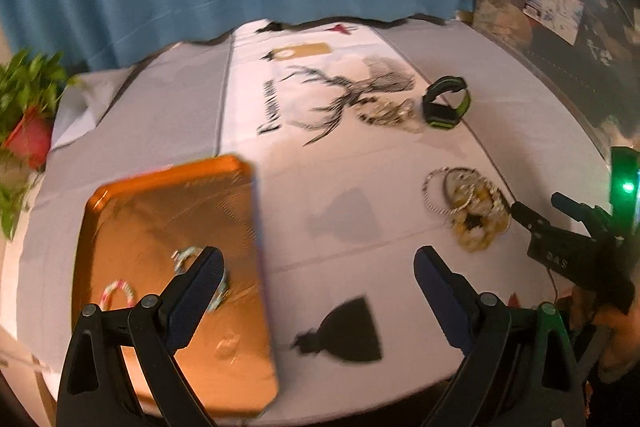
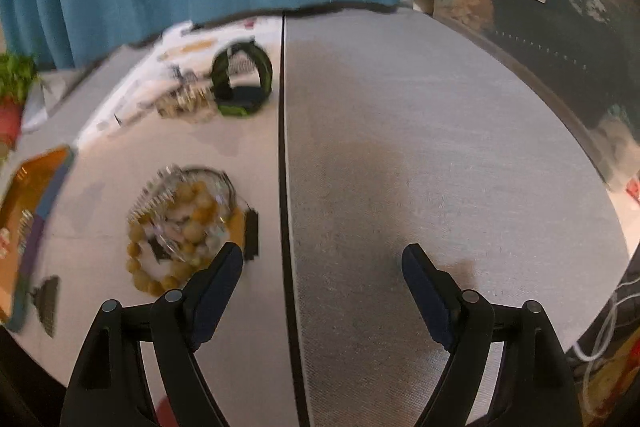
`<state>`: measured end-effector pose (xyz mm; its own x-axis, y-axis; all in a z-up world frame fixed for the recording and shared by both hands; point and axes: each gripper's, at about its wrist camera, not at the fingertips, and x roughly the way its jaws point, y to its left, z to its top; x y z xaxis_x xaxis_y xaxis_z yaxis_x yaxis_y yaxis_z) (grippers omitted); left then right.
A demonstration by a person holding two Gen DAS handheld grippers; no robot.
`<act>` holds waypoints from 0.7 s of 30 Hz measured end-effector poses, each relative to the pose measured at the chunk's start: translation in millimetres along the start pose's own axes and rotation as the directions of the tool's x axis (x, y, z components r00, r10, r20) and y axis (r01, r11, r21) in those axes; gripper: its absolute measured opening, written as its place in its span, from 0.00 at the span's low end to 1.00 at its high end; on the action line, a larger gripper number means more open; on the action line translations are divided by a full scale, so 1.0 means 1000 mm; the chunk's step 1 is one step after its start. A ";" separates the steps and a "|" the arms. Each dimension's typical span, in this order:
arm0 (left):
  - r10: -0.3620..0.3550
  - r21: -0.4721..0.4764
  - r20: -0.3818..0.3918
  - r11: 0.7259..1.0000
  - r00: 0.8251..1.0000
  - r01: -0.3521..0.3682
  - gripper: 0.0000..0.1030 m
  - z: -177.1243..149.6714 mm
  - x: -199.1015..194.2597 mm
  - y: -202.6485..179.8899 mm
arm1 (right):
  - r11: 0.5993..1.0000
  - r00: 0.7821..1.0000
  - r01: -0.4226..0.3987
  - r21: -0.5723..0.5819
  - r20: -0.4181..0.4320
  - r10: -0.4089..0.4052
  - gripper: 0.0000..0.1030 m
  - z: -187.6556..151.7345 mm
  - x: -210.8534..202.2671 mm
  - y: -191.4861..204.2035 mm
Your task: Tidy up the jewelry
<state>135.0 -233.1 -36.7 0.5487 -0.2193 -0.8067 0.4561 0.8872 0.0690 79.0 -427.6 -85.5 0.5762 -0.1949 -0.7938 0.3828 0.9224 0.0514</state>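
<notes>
1. Left gripper (image 1: 316, 267): jaws wide apart, empty, over the rectangular orange metal tray (image 1: 132, 203), which holds 2 or 3 small bracelets.
2. Right gripper (image 2: 322, 267): jaws apart, empty, just beside the tangled heap of yellow bead and silver bracelets (image 2: 184, 219).
3. Risk: tangled heap; pinching 1 strand may drag others off.
4. Black-and-green wristwatch (image 1: 446, 103) stands well apart.

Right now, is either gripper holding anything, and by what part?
Nothing is held. The left gripper is open above the orange tray edge; the right gripper is open beside the bead bracelet pile, with nothing between its fingers.
</notes>
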 end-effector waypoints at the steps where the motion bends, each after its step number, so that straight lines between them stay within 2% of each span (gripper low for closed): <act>1: 0.005 0.007 0.000 1.000 1.000 -0.005 0.92 0.004 0.004 -0.004 | 1.000 1.000 -0.024 0.005 0.008 0.024 0.80 0.002 -0.001 -0.001; 5: 0.003 0.025 0.002 1.000 1.000 -0.003 0.92 0.021 0.024 -0.017 | 0.995 0.995 -0.095 0.008 -0.022 0.096 0.80 0.008 0.012 0.007; 7: -0.003 0.043 -0.010 0.999 1.000 0.004 0.92 0.026 0.034 -0.023 | 0.996 0.999 -0.043 -0.073 -0.018 0.042 0.80 0.008 0.016 0.019; 10: -0.012 0.073 -0.041 0.997 0.999 0.015 0.92 0.030 0.051 -0.032 | 0.991 1.000 -0.013 -0.131 -0.004 0.013 0.81 0.006 0.014 0.022; 14: -0.044 0.083 -0.087 0.995 0.995 0.051 0.92 0.034 0.073 -0.039 | 0.992 1.000 0.001 -0.129 -0.008 -0.002 0.81 0.003 0.011 0.011; 21: -0.132 0.057 -0.103 0.989 0.986 0.138 0.92 0.040 0.083 -0.046 | 0.992 1.000 -0.023 -0.122 -0.021 0.021 0.81 0.002 0.012 0.002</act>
<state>187.5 -308.5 -83.7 0.4084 -0.2916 -0.8650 0.5669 0.8238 -0.0100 87.9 -428.8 -93.4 0.5686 -0.1684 -0.8052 0.2779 0.9606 -0.0047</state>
